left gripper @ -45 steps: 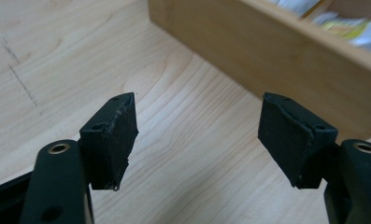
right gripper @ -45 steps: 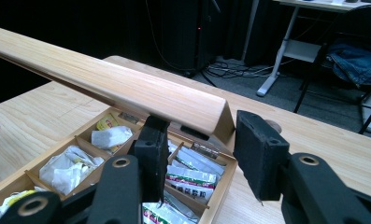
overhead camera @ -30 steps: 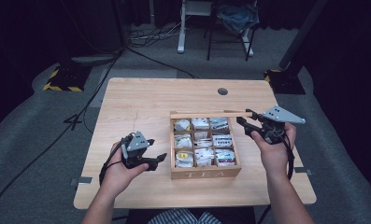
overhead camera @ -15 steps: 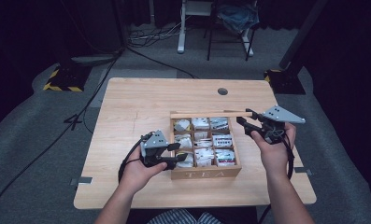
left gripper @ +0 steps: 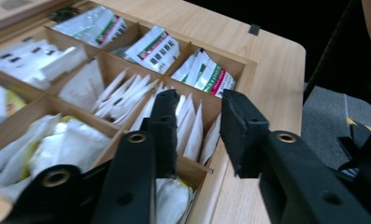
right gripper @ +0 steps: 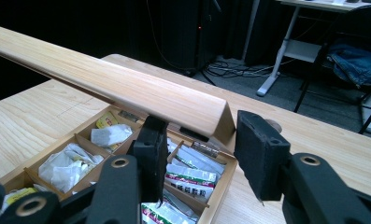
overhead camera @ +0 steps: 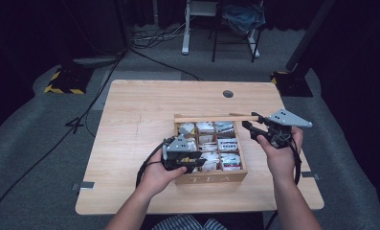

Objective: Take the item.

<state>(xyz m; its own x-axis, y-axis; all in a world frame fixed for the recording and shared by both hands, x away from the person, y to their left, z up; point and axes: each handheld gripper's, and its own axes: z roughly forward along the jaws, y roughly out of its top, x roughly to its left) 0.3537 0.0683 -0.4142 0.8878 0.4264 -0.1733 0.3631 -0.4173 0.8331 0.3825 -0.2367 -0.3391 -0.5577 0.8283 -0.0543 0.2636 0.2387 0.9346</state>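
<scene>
The right tool (right gripper: pixel 199 154) pinches the corner of the raised lid (right gripper: pixel 127 88) of the tea box (overhead camera: pixel 211 178) on the tabletop (overhead camera: pixel 139 105). The left tool (left gripper: pixel 197 135), its jaws just closing with nothing clamped yet, straddles white tea bags (left gripper: pixel 188 121) below it. A slipping lid would drop onto that tool; a careless pinch could tear a sachet.
</scene>
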